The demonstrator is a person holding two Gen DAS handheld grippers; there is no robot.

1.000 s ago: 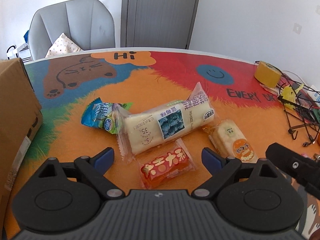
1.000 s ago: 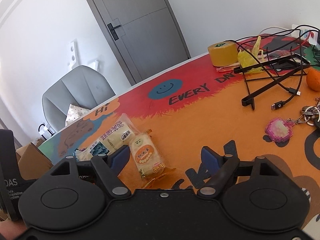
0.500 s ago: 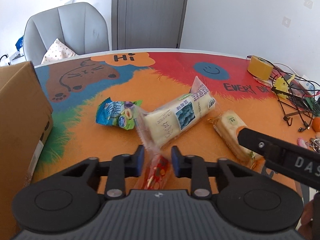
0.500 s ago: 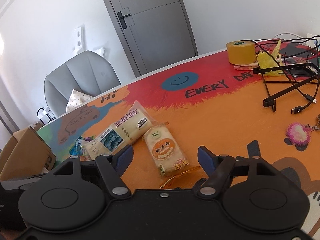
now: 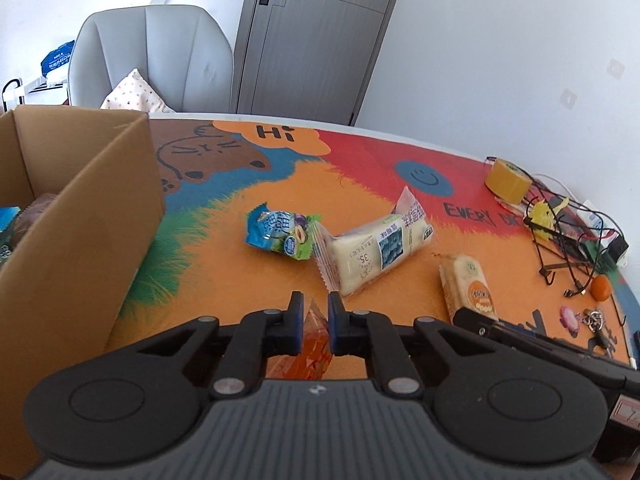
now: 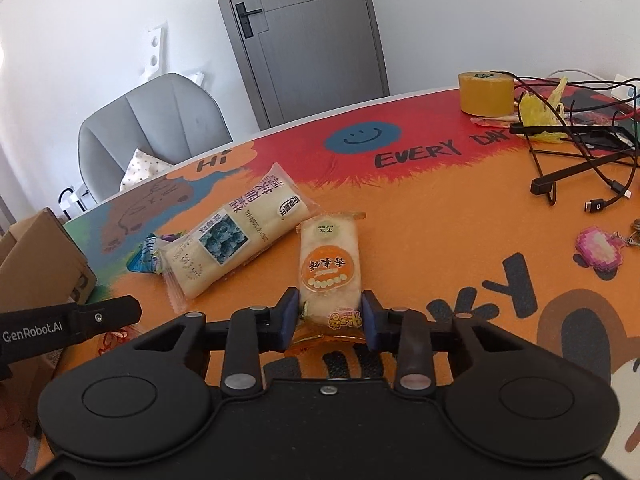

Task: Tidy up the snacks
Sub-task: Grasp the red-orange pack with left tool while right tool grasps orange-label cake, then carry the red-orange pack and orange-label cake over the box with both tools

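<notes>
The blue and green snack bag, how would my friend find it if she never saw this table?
Start at the cardboard box on the colourful table. On the orange patch just beside it lies the blue and green snack bag, its end touching the long white bread packet. It is the only blue wrapper out on the table, small and crinkly with fruit pictured on it.

My two wrist cameras, low over the table [image 5: 400, 168]

Each looks forward and down along its fingers, close; both views share the long white snack [image 5: 376, 248] [image 6: 236, 236] and grey door [image 5: 312, 36] [image 6: 312, 32].
</notes>
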